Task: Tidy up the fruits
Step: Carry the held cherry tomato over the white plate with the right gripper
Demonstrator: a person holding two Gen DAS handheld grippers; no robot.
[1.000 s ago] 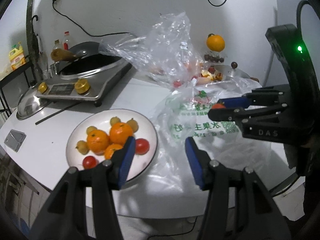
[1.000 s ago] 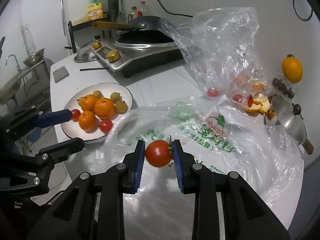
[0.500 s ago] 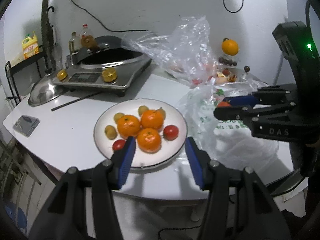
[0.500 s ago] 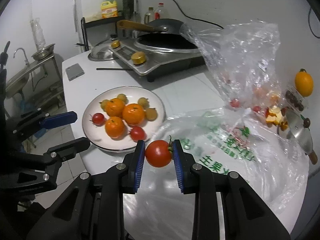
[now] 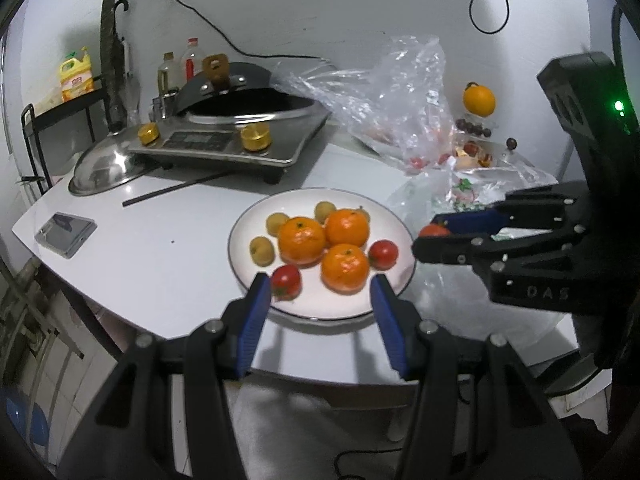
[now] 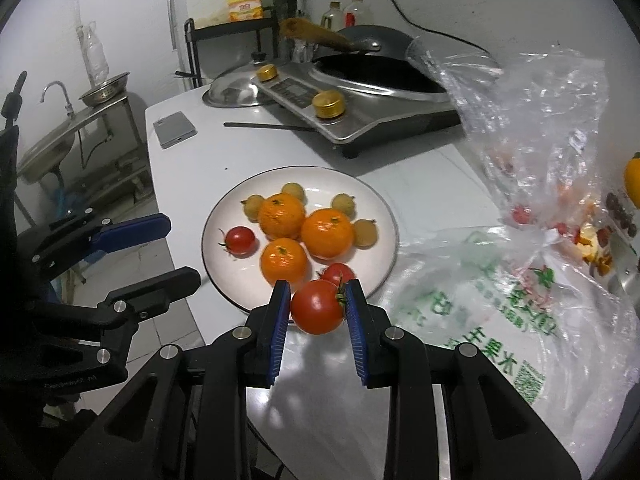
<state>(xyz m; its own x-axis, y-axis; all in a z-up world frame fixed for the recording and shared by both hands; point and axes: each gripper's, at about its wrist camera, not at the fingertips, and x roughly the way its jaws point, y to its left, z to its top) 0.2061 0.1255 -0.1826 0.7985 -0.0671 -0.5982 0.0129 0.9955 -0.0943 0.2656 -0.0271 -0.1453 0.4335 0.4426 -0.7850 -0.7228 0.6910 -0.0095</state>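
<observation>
A white plate (image 6: 224,216) (image 5: 248,224) on the white table holds three oranges, several small yellow fruits and two red tomatoes. My right gripper (image 6: 318,304) is shut on a red tomato (image 6: 317,307) and holds it above the plate's near rim. The same gripper with the tomato (image 5: 434,231) shows at the right of the plate in the left wrist view. My left gripper (image 5: 318,292) is open and empty at the plate's near edge; it also shows in the right wrist view (image 6: 160,248), left of the plate.
Plastic bags (image 6: 500,280) with more fruit lie right of the plate. An induction cooker with a wok (image 5: 240,136), a steel lid (image 5: 100,164), a chopstick (image 5: 176,188) and a phone (image 5: 66,228) sit behind and to the left. An orange (image 5: 479,99) stands at the back.
Both grippers have moved left toward the plate. The right gripper has carried the tomato from over the bag to the plate's edge. The left gripper stays open.
</observation>
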